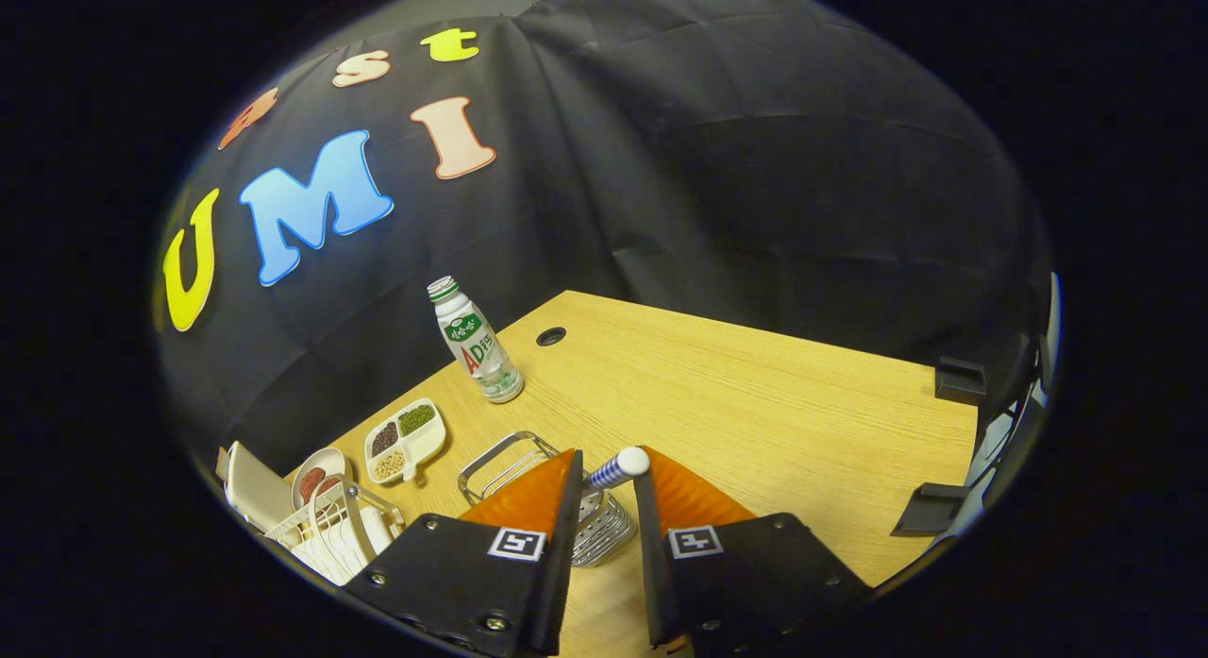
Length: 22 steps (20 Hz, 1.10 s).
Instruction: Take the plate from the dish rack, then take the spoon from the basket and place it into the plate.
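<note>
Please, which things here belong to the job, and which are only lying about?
Job: spoon between the gripper fingers; wire basket under it; dish rack; small plate beside it.
Lying about: bottle; divided dish of beans.

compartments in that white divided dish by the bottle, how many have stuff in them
3. In the divided dish, beyond the gripper fingers: green grains nearest the bottle, dark ones beside them, pale ones nearest the dish rack. The long side section looks bare.
</note>
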Each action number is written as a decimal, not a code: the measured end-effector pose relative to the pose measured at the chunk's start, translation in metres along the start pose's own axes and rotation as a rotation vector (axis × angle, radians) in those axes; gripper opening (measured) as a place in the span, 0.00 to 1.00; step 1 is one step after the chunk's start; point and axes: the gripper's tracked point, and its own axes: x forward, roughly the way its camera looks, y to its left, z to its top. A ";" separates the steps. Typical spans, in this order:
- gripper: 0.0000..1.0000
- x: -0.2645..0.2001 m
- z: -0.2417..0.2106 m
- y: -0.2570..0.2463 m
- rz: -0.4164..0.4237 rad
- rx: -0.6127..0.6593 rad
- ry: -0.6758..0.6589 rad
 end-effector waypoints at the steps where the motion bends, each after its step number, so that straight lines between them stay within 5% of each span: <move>1: 0.22 0.002 0.006 0.003 -0.007 -0.017 -0.008; 3: 0.22 -0.001 0.003 0.005 -0.022 -0.065 -0.010; 4: 0.22 -0.006 0.009 0.023 0.046 -0.056 -0.027; 5: 0.09 -0.004 0.016 0.030 0.037 -0.080 -0.038; 9: 0.00 -0.005 0.010 0.045 0.055 -0.168 -0.028; 22: 0.00 -0.066 0.061 0.079 0.082 -0.399 -0.144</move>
